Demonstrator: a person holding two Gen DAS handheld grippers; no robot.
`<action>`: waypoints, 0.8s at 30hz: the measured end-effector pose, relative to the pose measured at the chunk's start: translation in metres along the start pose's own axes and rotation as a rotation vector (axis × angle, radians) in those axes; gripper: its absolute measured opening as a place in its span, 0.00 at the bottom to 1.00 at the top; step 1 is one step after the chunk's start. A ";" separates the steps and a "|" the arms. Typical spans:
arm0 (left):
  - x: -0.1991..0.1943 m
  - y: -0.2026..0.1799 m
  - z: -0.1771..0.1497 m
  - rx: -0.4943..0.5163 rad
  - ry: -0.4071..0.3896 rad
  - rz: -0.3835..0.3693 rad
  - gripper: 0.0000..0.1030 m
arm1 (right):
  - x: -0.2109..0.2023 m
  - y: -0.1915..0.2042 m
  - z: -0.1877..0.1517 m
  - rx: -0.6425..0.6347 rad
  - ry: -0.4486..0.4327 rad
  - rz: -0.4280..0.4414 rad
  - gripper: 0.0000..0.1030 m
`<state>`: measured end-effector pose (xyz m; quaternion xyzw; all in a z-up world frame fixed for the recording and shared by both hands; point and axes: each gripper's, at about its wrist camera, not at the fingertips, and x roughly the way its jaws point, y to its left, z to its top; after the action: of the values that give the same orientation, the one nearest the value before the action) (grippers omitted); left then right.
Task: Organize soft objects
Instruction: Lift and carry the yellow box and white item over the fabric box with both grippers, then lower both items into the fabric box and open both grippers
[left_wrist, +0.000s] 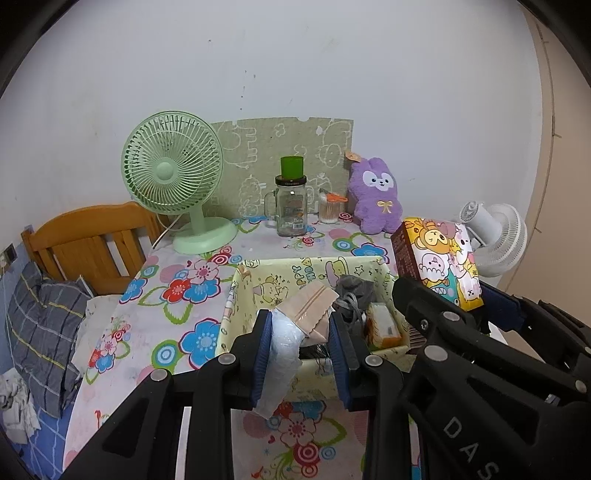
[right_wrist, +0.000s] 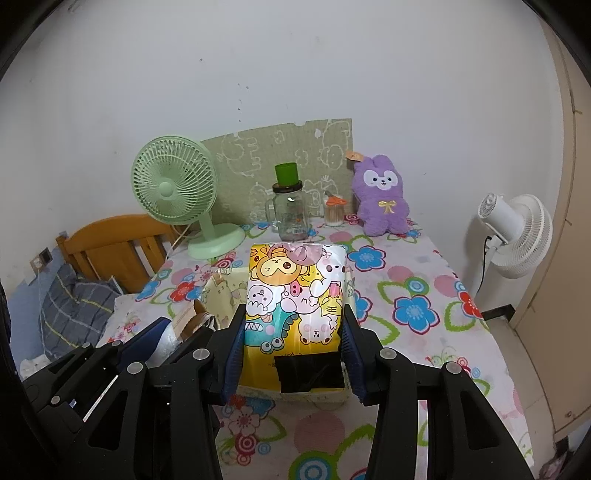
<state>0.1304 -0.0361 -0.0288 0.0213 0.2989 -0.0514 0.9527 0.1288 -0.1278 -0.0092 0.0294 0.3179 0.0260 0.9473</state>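
Bed (left_wrist: 44, 317): left of the worktop (left_wrist: 155, 314), a grey checked pillow (left_wrist: 48, 325) lying on it below a wooden headboard (left_wrist: 88, 243). The worktop's left edge drops straight to the bed; little spare room is offered there.

Green fan (left_wrist: 173, 177): upright at the back left, well apart from the work.

Left gripper (left_wrist: 301, 350): half closed over the near left corner of the basket (left_wrist: 258, 273). A pale plastic packet (left_wrist: 282, 343) is held against its left pad, with a tan zip pouch (left_wrist: 314, 302) above it; contact at the right pad cannot be made out. Both are judged light, limp and slippery; hold is best taken across the bulk, not the film edge.

Basket: yellow fabric, soft-walled, likely to give if pressed. Grey cloth (left_wrist: 354, 288) and an orange pack (left_wrist: 382, 325) lie inside.

Right gripper (right_wrist: 293, 343): closed on the sides of a cartoon-printed tissue pack (right_wrist: 295, 295), held above the basket. Glossy wrap, squashy body; a firm mid-side grip is judged suitable.

Jar (left_wrist: 290, 206), purple plush rabbit (left_wrist: 376, 195): at the back wall, clear of the basket.

White fan (right_wrist: 517, 236): standing off the worktop's right edge.
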 end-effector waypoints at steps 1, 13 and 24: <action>0.002 0.000 0.000 0.001 0.001 0.000 0.29 | 0.003 0.000 0.001 0.001 0.000 -0.002 0.48; 0.037 0.001 0.013 -0.003 0.019 -0.004 0.29 | 0.038 -0.006 0.014 0.002 0.008 -0.008 0.48; 0.070 0.003 0.019 -0.026 0.043 -0.009 0.29 | 0.073 -0.012 0.021 0.015 0.028 0.017 0.48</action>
<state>0.1986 -0.0399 -0.0530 0.0086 0.3201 -0.0513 0.9459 0.2002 -0.1353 -0.0376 0.0386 0.3313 0.0320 0.9422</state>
